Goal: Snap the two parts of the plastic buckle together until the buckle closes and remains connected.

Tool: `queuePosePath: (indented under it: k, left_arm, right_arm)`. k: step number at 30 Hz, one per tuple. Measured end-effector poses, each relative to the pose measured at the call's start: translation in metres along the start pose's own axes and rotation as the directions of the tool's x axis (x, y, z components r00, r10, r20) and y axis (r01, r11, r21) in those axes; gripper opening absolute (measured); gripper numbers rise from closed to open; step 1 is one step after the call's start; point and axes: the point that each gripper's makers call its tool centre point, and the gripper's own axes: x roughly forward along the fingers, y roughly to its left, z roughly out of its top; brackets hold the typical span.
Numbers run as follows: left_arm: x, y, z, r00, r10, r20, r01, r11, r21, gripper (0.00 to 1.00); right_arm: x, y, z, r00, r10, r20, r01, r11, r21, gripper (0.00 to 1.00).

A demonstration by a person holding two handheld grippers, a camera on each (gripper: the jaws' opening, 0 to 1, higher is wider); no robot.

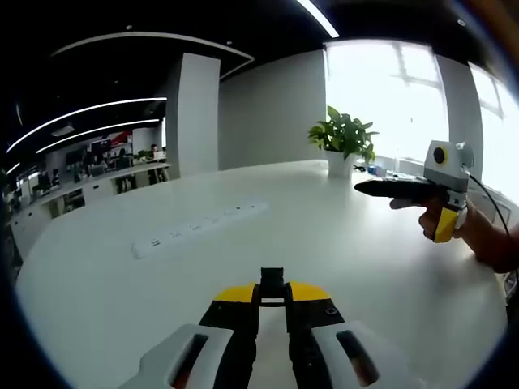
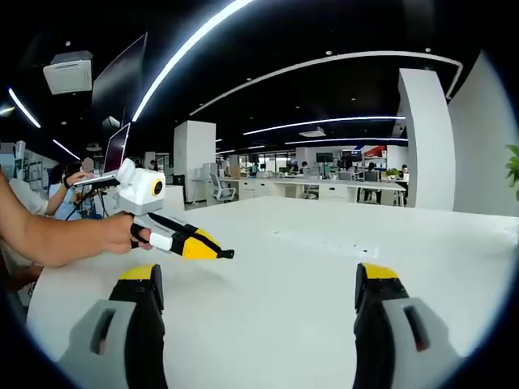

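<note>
My left gripper (image 1: 272,295) is shut on a small black plastic buckle part (image 1: 272,281), which sticks out between its yellow tips just above the white table (image 1: 340,251). From the right gripper view, the left gripper (image 2: 217,251) comes in from the left in a person's hand, with the black buckle part (image 2: 228,254) at its tip. My right gripper (image 2: 258,282) stands wide open with nothing between its jaws. In the left gripper view the right gripper (image 1: 366,188) hovers over the table at the right, held by a hand.
A white power strip (image 1: 199,228) (image 2: 324,241) lies on the table beyond the grippers. A potted plant (image 1: 345,139) stands at the far edge by the window. Office desks and a person with a laptop (image 2: 113,154) are in the background.
</note>
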Motion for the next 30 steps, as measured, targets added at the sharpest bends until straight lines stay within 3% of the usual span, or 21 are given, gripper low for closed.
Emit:
queuePosePath:
  k: [30]
  left_arm:
    - [0.024, 0.010, 0.013, 1.000, -0.004, -0.003, 0.004, 1.000, -0.012, 0.10]
  right_arm:
    - [0.002, -0.001, -0.004, 0.999, 0.002, -0.033, -0.002, 1.000, -0.014, 0.99]
